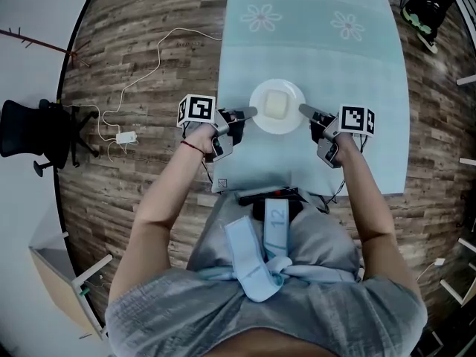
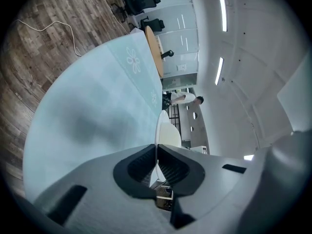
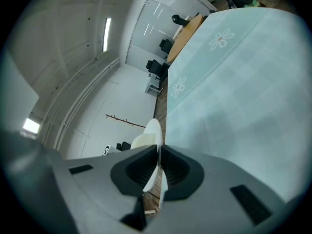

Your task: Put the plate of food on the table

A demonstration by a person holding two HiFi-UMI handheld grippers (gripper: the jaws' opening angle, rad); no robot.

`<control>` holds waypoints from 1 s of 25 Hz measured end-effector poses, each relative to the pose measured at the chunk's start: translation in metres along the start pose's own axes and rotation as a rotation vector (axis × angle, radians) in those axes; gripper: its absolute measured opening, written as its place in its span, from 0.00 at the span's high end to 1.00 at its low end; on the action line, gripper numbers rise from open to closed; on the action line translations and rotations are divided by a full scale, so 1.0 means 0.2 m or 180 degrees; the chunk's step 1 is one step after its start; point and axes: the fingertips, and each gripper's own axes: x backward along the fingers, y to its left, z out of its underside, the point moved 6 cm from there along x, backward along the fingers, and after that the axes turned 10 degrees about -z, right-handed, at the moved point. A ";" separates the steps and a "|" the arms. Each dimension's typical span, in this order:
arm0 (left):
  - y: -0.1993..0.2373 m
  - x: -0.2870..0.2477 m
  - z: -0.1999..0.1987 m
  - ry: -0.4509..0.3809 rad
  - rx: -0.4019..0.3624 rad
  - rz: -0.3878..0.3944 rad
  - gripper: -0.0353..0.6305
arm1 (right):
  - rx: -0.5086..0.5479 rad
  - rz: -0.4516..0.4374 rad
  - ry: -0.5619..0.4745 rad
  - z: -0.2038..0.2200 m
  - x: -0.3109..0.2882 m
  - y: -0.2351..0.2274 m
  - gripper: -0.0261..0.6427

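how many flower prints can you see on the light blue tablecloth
2. One white flower print lies on the far left of the light blue tablecloth, the other on the far right, both beyond the round white plate. More may lie out of frame.

Long table [image 1: 387,162] under a pale green cloth [image 1: 312,58] with 2 flower prints [image 1: 261,17]

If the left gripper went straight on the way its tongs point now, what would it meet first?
The left gripper is already shut on the rim of the white plate, so it would push that plate first. Next in line, probably, is the pale food block at its middle.
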 end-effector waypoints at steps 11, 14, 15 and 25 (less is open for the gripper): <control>0.10 -0.08 -0.07 -0.0027 0.0020 -0.0126 0.91 | 0.0047 0.0126 -0.0028 -0.05 -0.07 -0.13 0.90; 0.15 -0.10 -0.09 -0.0043 0.0009 -0.0189 0.91 | 0.0044 0.0145 -0.0024 -0.05 -0.10 -0.17 0.90; 0.17 -0.11 -0.09 -0.0048 0.0002 -0.0213 0.91 | 0.0044 0.0157 -0.0026 -0.04 -0.11 -0.19 0.90; 0.29 -0.20 -0.17 -0.0032 0.0028 -0.0332 0.91 | 0.0035 0.0286 0.0045 -0.09 -0.19 -0.36 0.90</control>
